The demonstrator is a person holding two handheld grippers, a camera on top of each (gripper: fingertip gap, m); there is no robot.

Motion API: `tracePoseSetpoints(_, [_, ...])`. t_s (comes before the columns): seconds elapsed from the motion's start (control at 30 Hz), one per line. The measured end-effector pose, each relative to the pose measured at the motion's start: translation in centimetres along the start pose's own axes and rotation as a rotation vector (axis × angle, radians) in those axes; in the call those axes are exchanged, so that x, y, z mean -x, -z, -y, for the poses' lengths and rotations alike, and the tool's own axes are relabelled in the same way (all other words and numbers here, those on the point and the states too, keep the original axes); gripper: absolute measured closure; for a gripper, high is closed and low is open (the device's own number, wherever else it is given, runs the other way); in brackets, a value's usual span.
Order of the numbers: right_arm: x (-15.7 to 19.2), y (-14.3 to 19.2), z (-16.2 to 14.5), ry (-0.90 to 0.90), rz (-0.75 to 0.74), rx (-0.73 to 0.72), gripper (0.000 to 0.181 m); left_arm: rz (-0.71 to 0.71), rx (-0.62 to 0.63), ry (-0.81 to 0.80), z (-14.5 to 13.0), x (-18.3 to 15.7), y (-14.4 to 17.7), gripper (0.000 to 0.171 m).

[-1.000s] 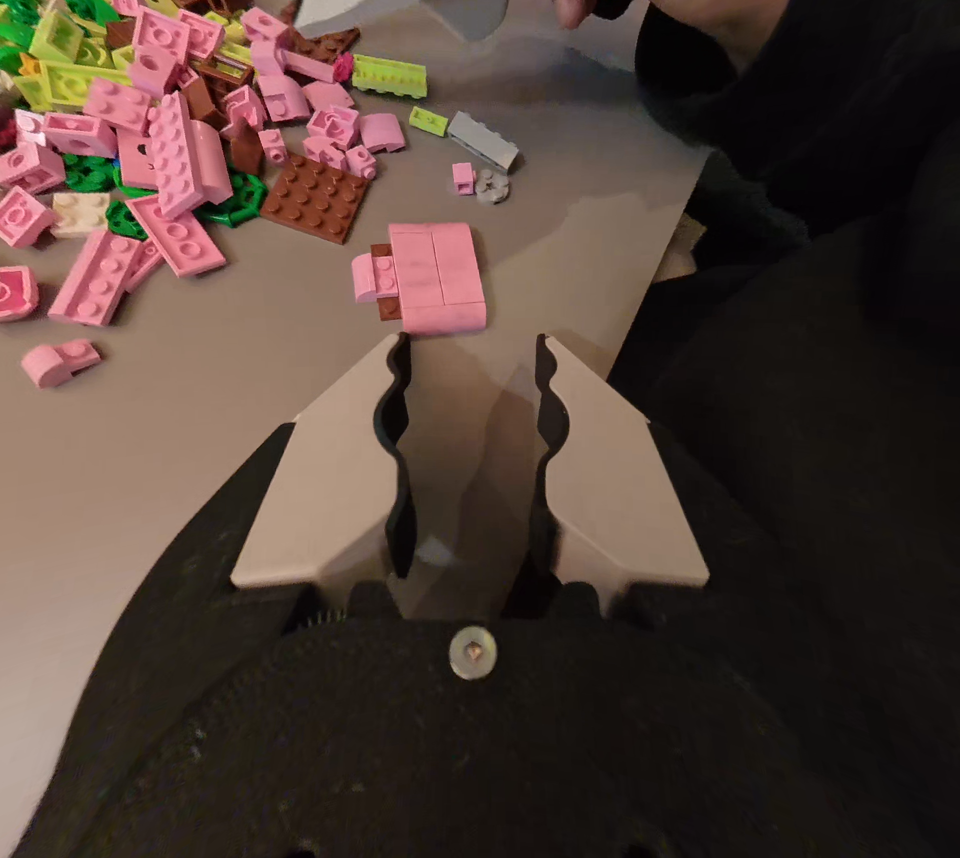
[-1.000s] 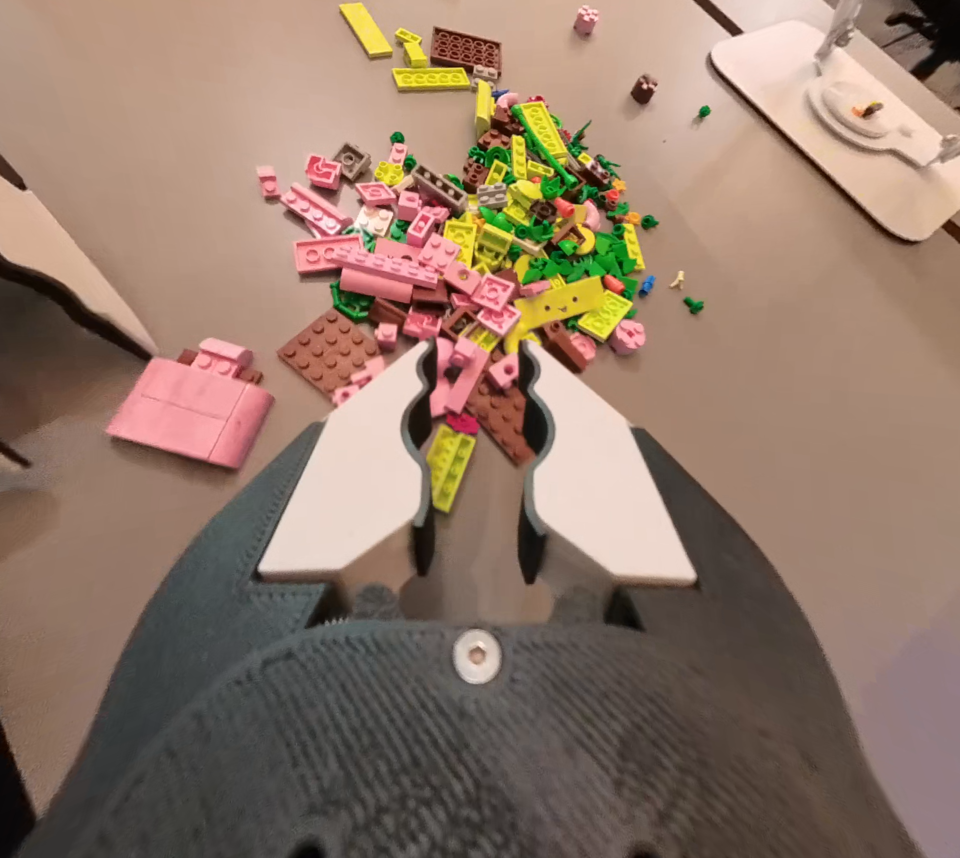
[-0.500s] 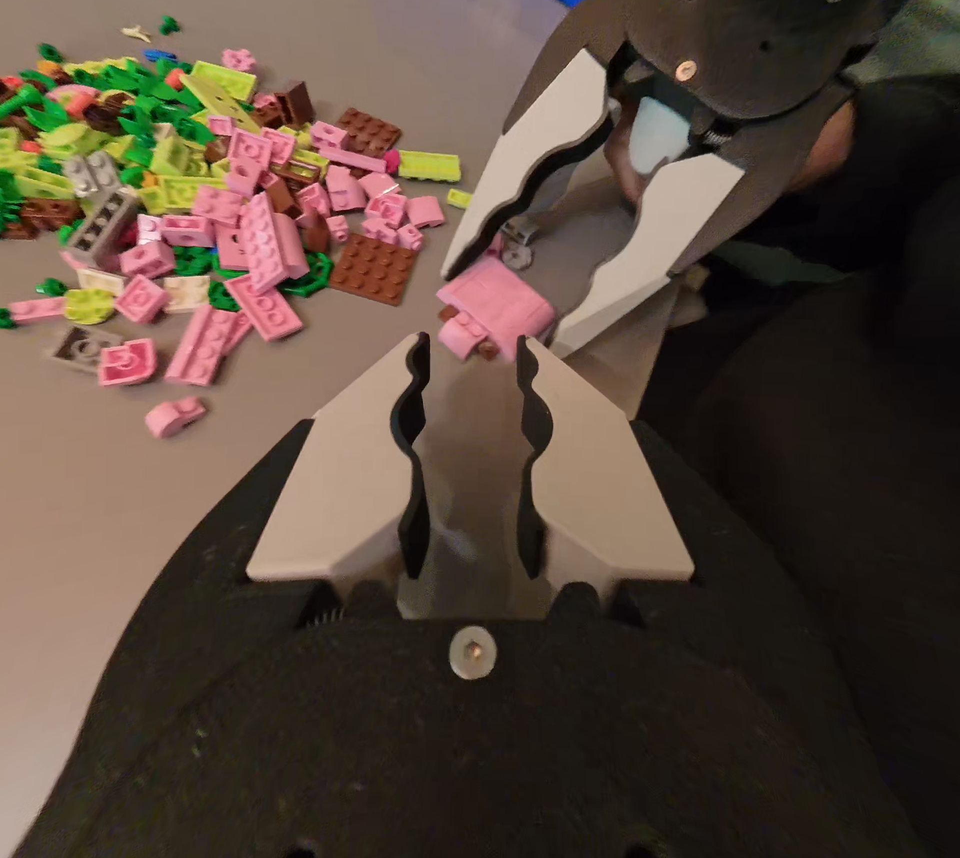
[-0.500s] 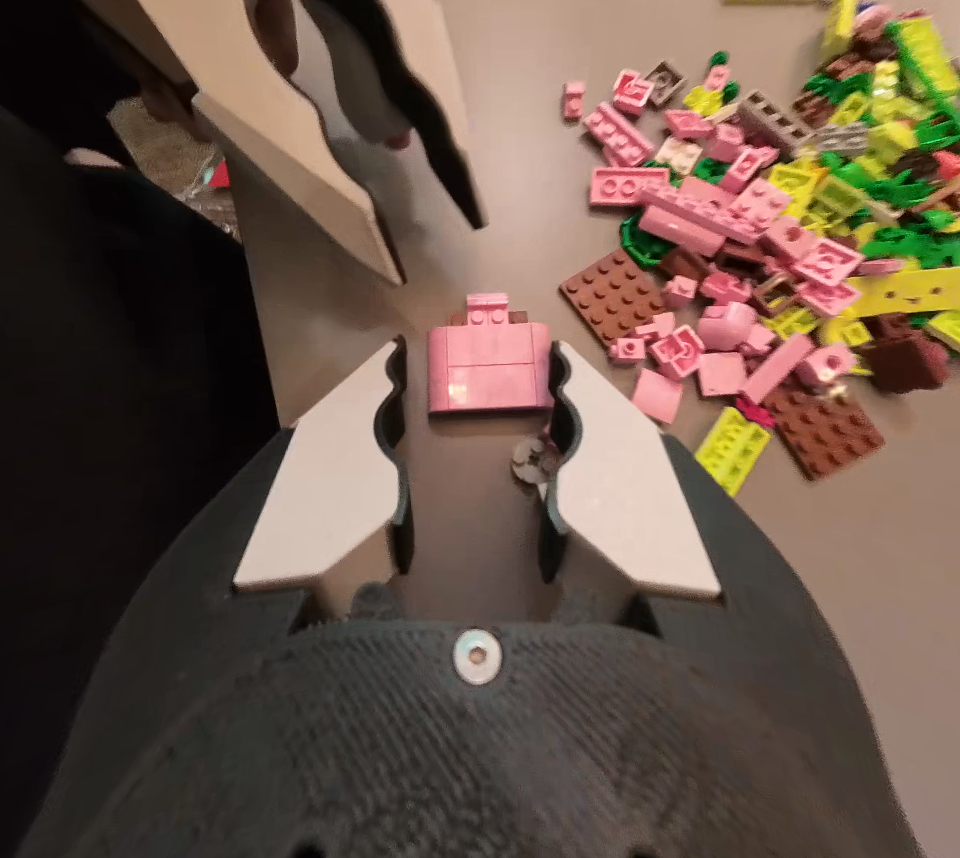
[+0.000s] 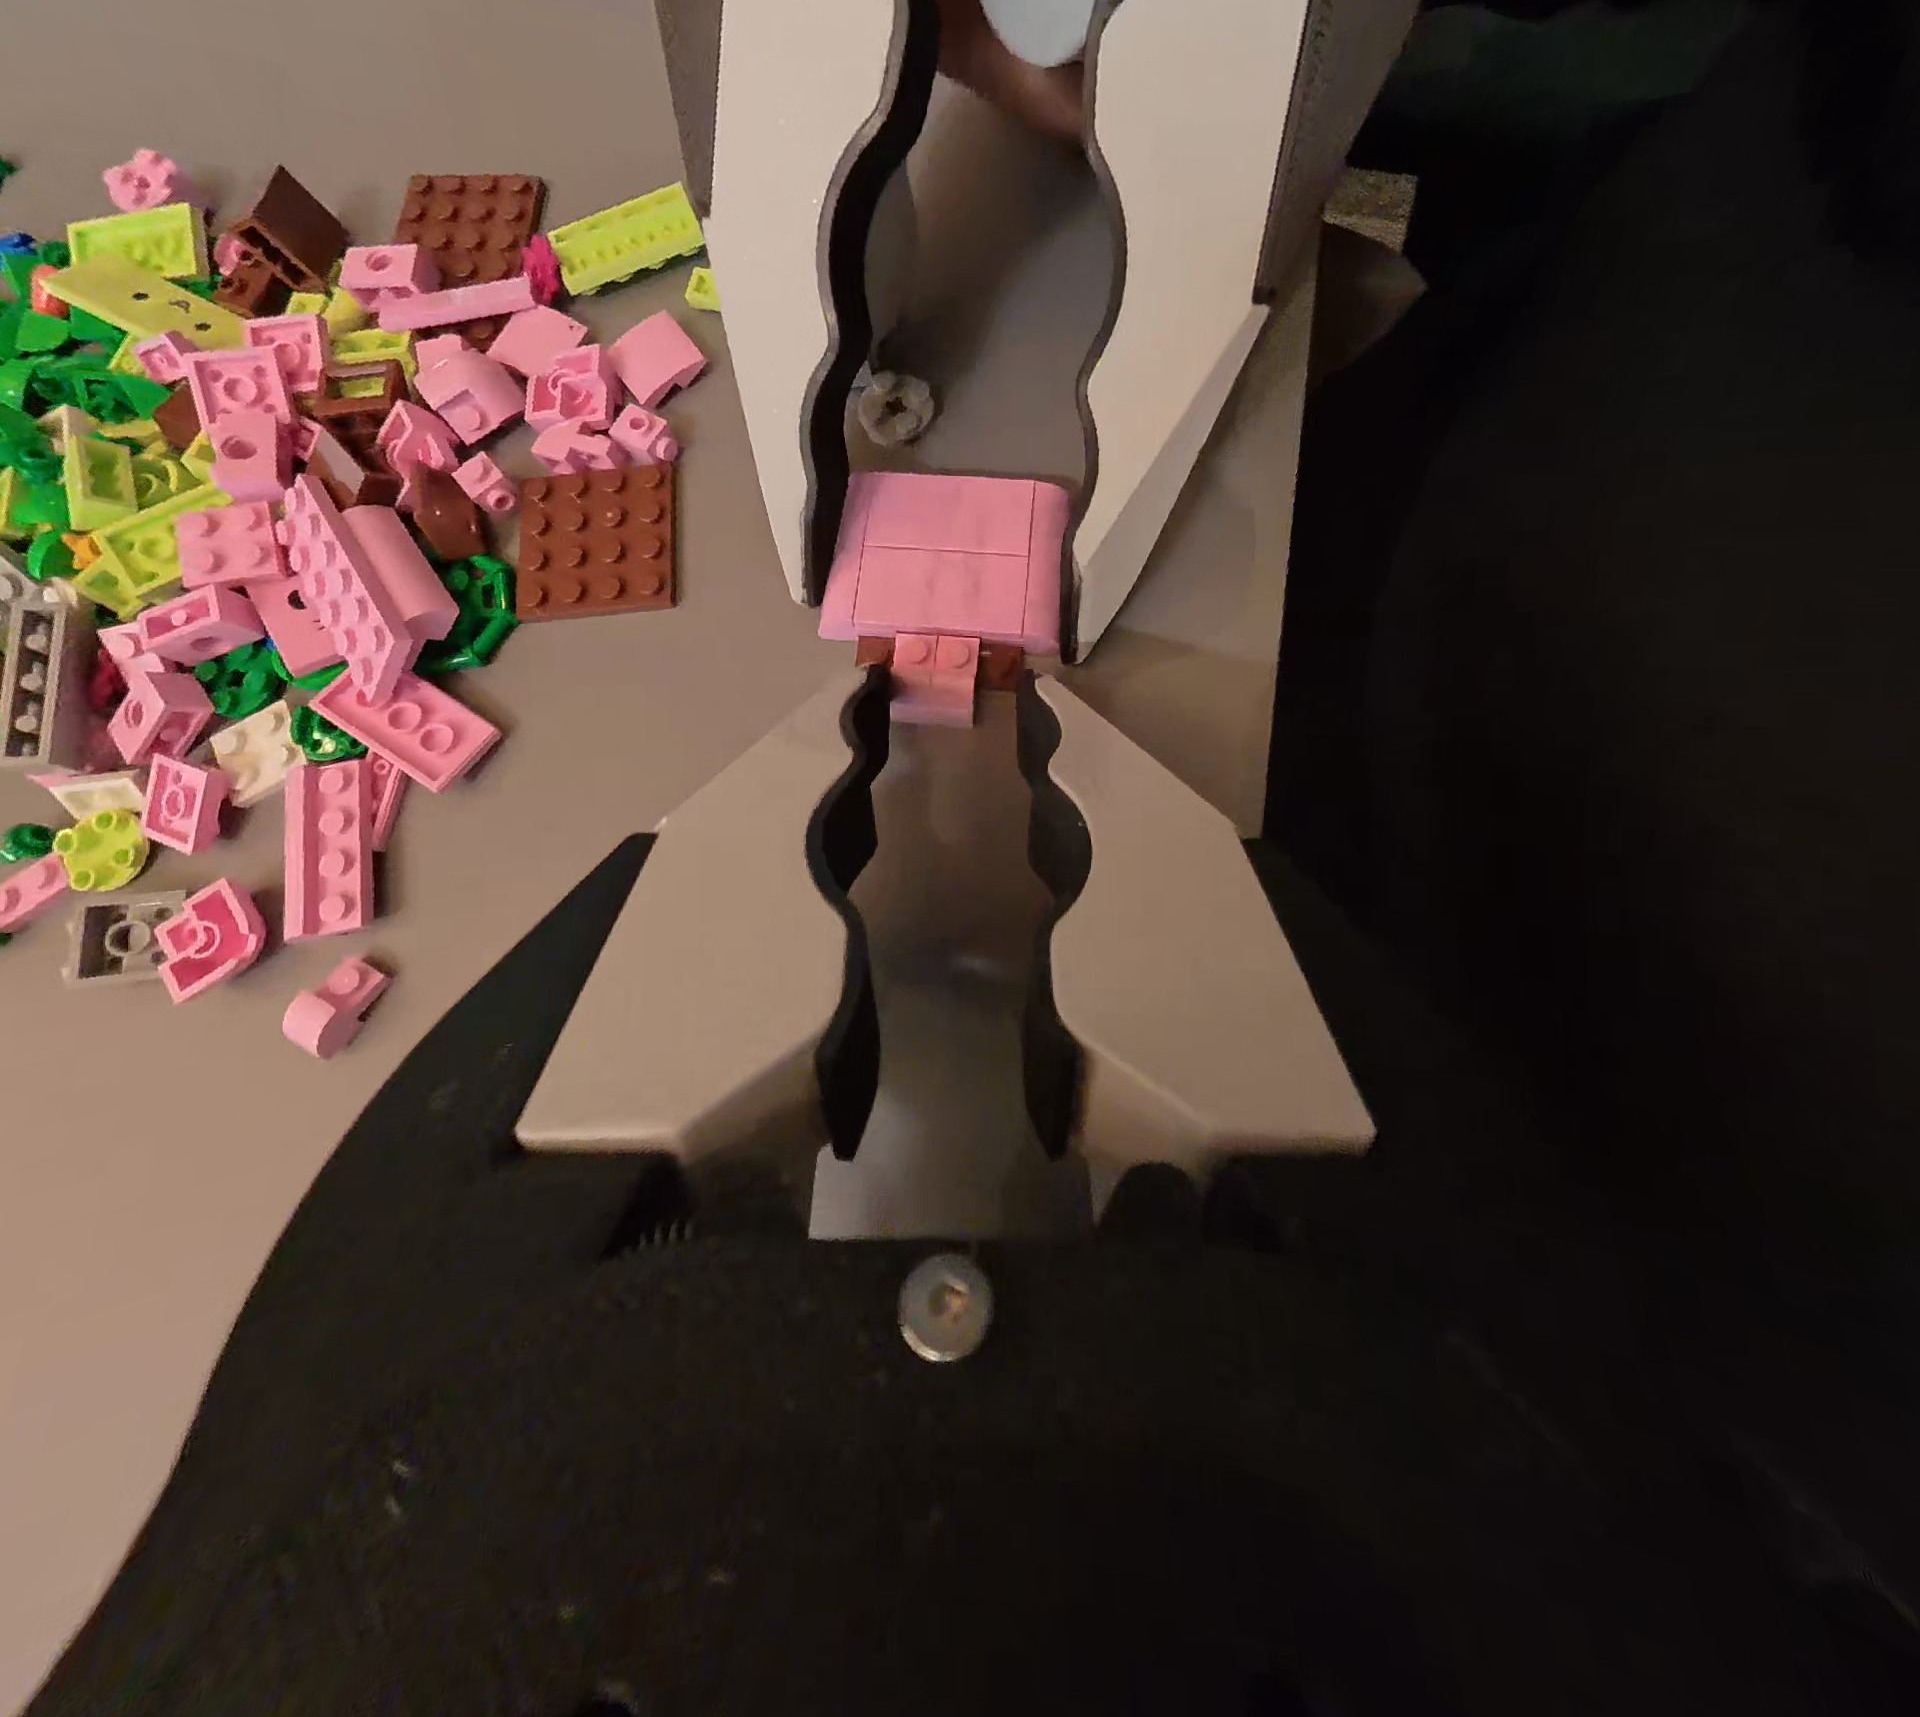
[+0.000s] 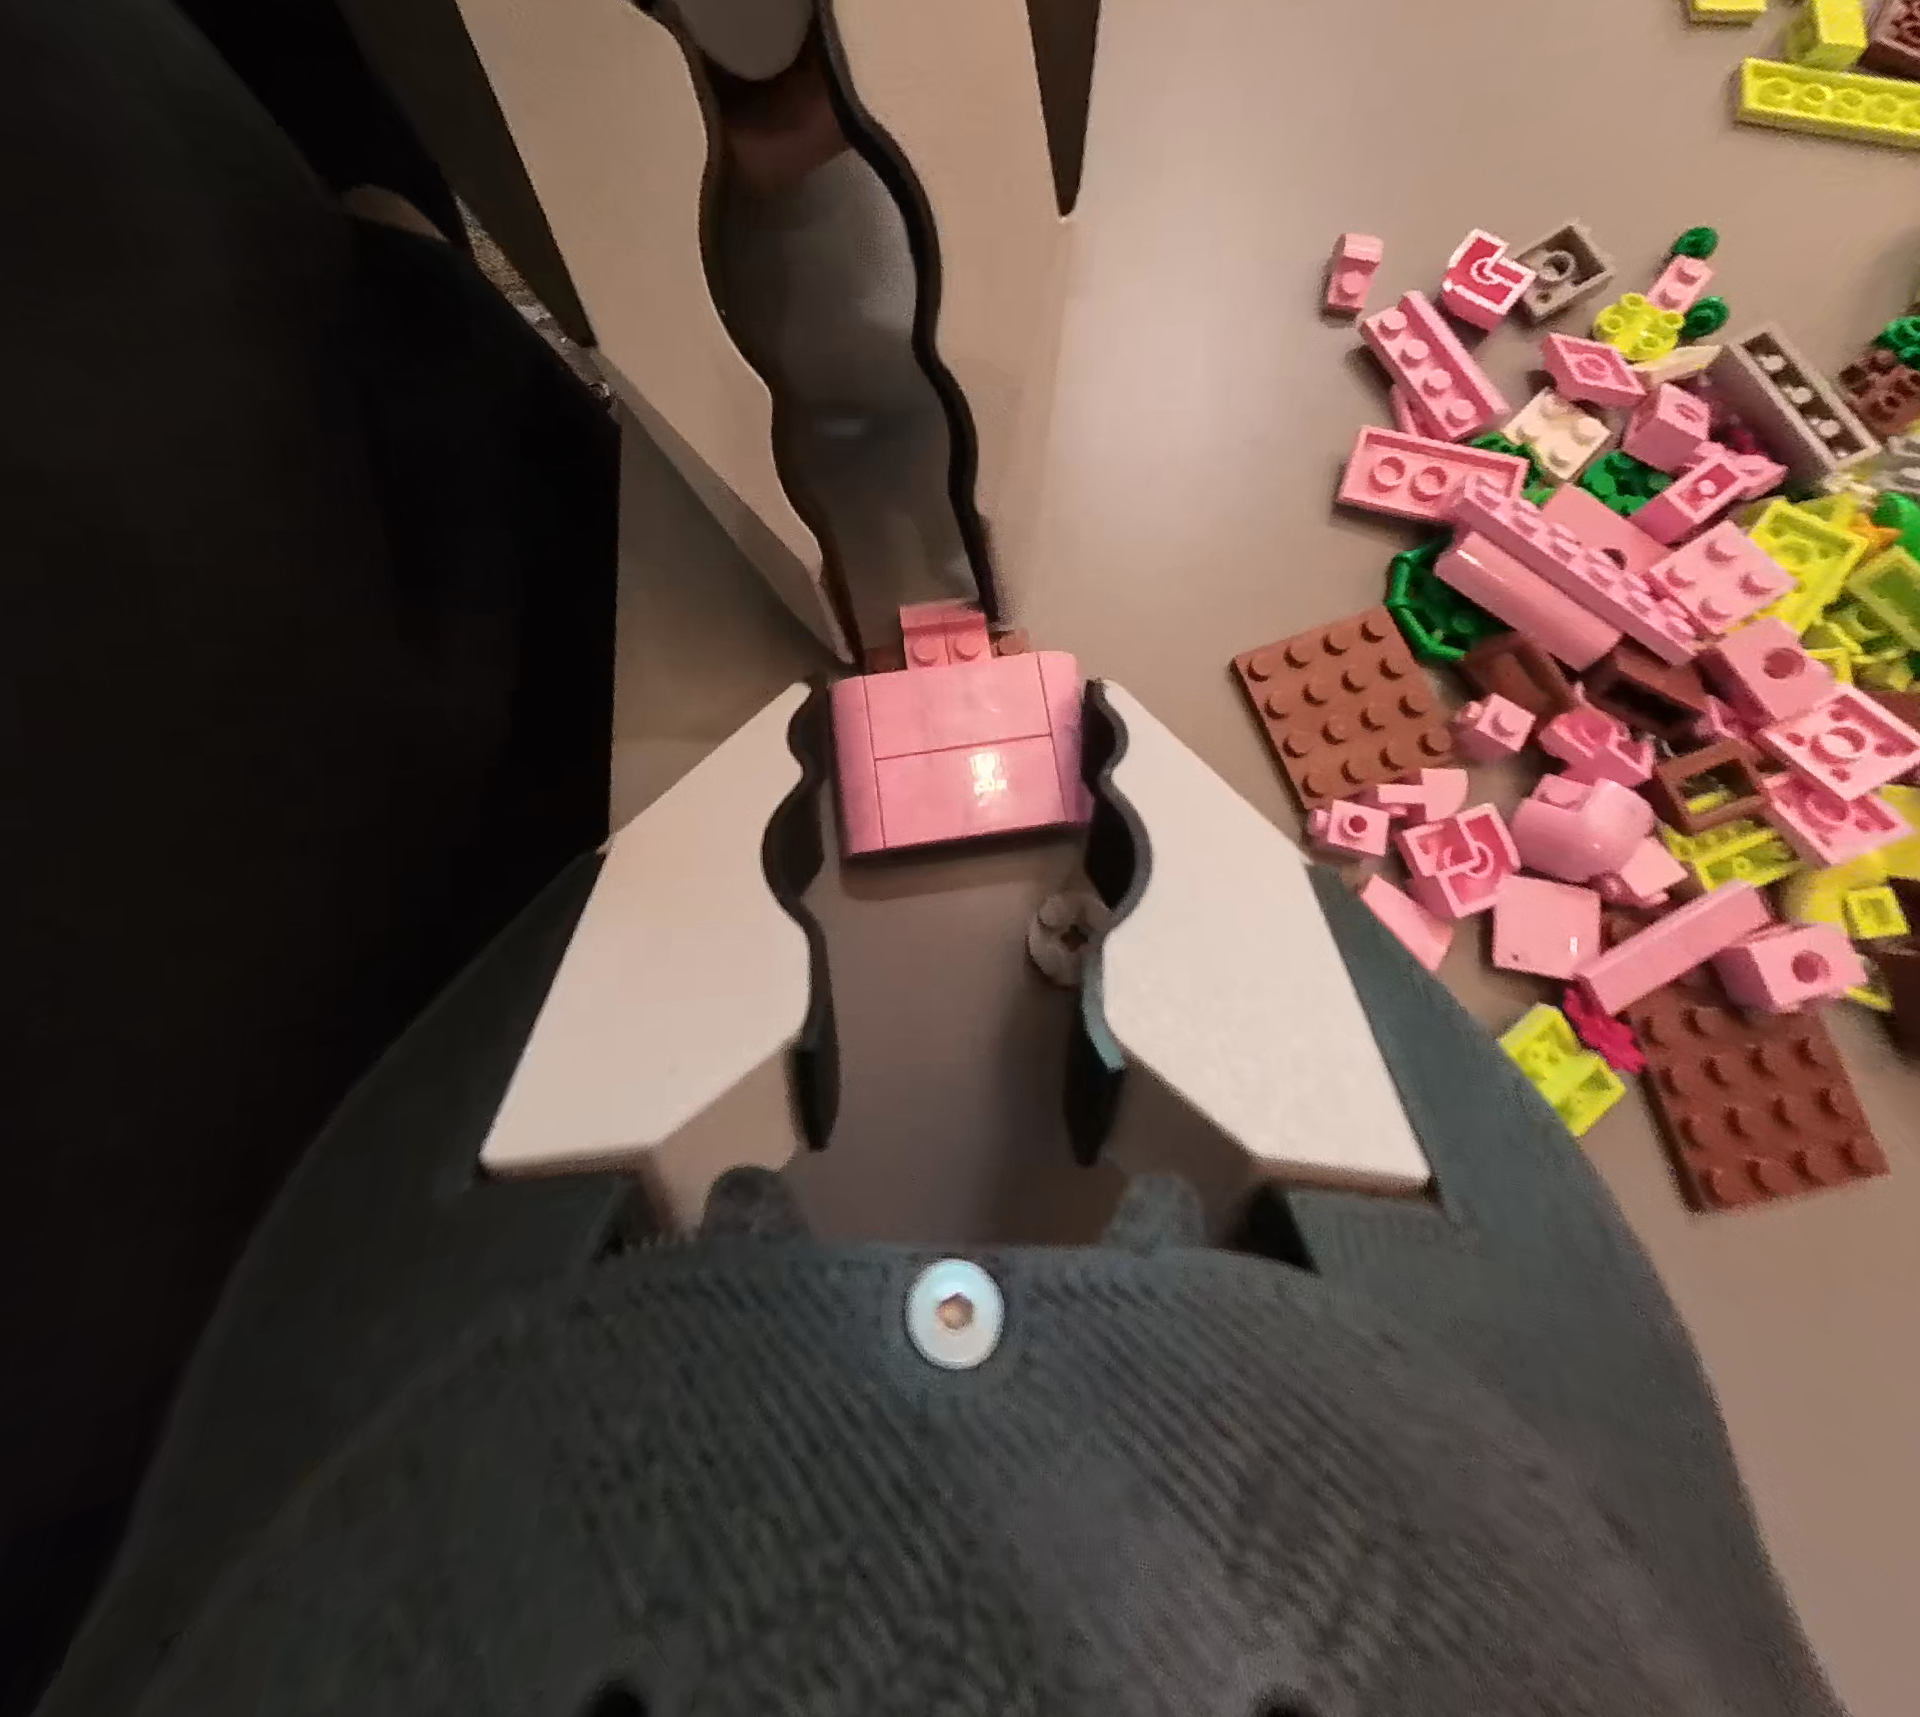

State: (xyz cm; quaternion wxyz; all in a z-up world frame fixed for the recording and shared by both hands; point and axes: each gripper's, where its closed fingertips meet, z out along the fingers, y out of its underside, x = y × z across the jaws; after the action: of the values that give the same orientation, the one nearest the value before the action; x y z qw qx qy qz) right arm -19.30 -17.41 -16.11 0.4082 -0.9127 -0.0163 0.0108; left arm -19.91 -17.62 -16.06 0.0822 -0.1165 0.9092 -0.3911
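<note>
Grey round stud [image 5: 894,412] and brick pile [image 5: 312,524] beside pink block [image 5: 945,561]

The right gripper [image 5: 948,618] is cut off by the top edge of the left wrist view, and its finger hides part of a small grey round piece [image 5: 896,410]. The loose brick pile [image 5: 260,524] runs off the left edge. Contact between either gripper's fingertips and the pink brick assembly [image 6: 961,758] cannot be resolved.
</note>
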Motion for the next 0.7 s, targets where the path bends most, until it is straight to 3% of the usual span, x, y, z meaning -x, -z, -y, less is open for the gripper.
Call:
tracePoseSetpoints(0.1, [0.77, 0.06, -0.03, 0.067, 0.063, -0.005, 0.135, -0.02, -0.019, -0.046, 0.17, -0.42, 0.2, 0.159])
tracePoseSetpoints(0.7, [1.11, -0.3, 0.07, 0.128, 0.136, 0.045, 0.135, -0.018, -0.017, -0.083, 0.09, -0.43, 0.44, 0.159])
